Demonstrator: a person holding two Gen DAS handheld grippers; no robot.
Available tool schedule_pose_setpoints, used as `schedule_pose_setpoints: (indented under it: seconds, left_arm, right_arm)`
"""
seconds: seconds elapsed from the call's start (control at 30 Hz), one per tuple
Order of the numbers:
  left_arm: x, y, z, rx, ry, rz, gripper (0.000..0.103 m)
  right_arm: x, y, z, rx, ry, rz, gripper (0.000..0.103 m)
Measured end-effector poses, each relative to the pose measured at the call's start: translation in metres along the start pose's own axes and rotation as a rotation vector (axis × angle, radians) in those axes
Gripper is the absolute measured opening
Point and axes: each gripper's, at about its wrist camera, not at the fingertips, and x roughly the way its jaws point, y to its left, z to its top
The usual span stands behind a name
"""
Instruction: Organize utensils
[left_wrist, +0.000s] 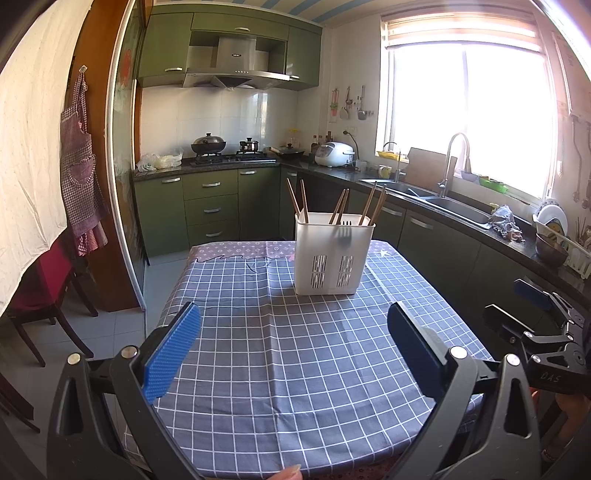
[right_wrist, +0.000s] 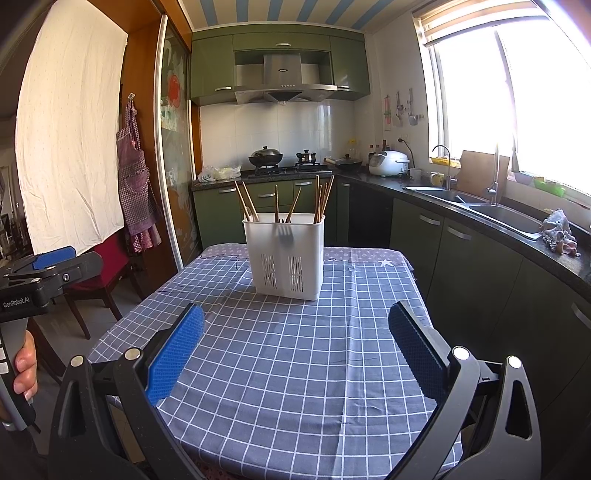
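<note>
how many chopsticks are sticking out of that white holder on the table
About 7, all in the white holder: two lean left, two stand near the middle, and roughly three cluster at the right. The cluster overlaps, so some may be hidden.

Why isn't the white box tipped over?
It stands upright: the holder sits flat on the tablecloth, chopsticks poking out its top.

Hard daylight pours through the window (left_wrist: 469, 110) on the right, blown out to white with pinkish flare. The utensil holder (left_wrist: 332, 253) casts a soft shadow leftward. Fisheye bending curves the edges; corners darken.
</note>
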Motion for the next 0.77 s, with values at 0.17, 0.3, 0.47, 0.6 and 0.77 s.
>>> schedule_pose_setpoints:
  seconds: [0.17,0.3,0.47,0.6,0.77]
  left_arm:
    - [0.002,-0.001,0.000,0.004,0.009,-0.005,0.096]
    - [0.004,-0.001,0.000,0.010,0.003,-0.016,0.096]
    - [0.009,-0.002,-0.002,0.015,0.017,-0.016,0.096]
    - [0.014,0.001,-0.003,0.004,0.036,0.001,0.096]
    - [0.017,0.001,-0.004,0.008,0.037,0.016,0.096]
  right_arm:
    - [0.002,0.000,0.000,0.001,0.006,-0.001,0.098]
    - [0.004,0.000,-0.001,0.002,0.012,0.000,0.098]
    - [0.007,0.001,-0.002,0.003,0.020,0.002,0.098]
    - [0.009,0.001,-0.002,0.007,0.022,0.002,0.098]
    - [0.011,0.002,-0.004,0.006,0.028,0.003,0.098]
